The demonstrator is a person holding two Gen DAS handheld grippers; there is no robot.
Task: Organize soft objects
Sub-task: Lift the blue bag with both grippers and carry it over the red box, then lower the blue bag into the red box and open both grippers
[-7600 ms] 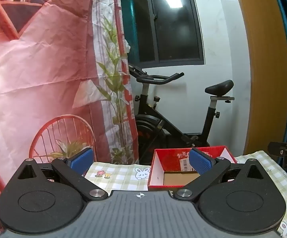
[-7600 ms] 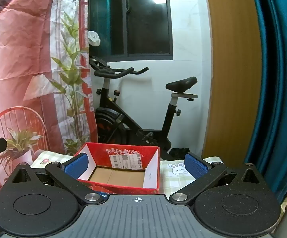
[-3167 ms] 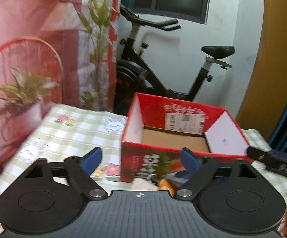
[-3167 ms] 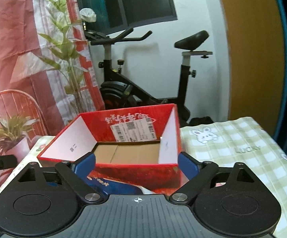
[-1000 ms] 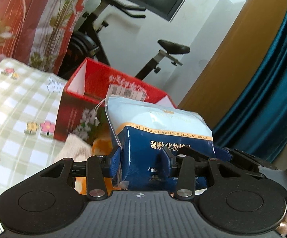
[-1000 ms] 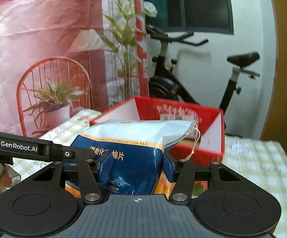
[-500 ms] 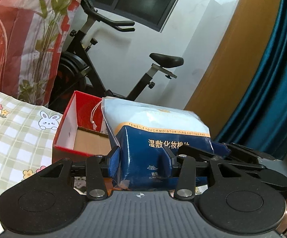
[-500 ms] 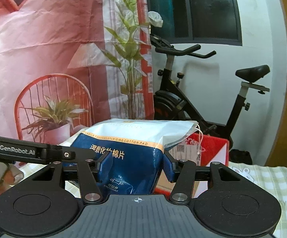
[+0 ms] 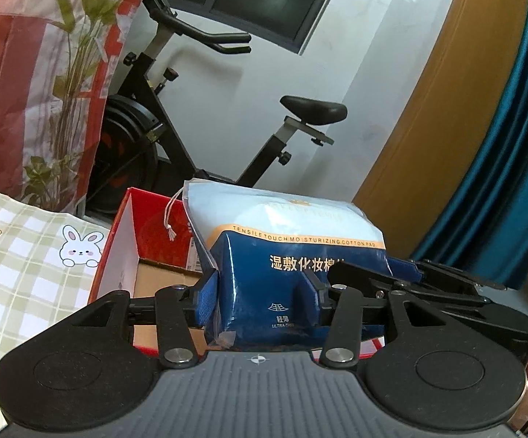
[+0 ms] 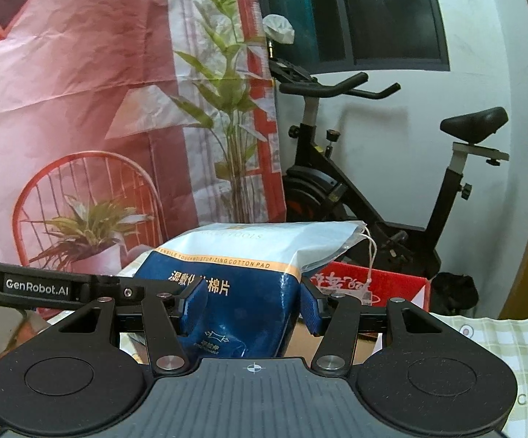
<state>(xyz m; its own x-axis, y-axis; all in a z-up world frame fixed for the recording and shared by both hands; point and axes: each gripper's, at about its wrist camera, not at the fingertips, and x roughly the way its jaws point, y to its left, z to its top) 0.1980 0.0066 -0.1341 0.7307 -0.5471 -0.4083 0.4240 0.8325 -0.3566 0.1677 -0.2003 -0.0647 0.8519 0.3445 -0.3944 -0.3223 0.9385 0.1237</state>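
Both tools pinch one soft blue-and-white pack of cotton pads (image 9: 293,255) from opposite sides: the left tool (image 9: 260,299) has its blue pads against the pack while its jaws are opening slightly, and the right tool (image 10: 251,306) presses the pack between its pads. The pack hangs in the air just above and in front of the open red box (image 9: 125,233), whose brown cardboard floor looks bare where it shows. By that, the pack is lifted but not yet placed; lowering it into the box and letting go remain. The surface wears a green checked cloth with rabbit and flower prints (image 9: 26,248). Behind stand an exercise bike (image 10: 373,182), a dark window, a red printed backdrop and teal curtains.
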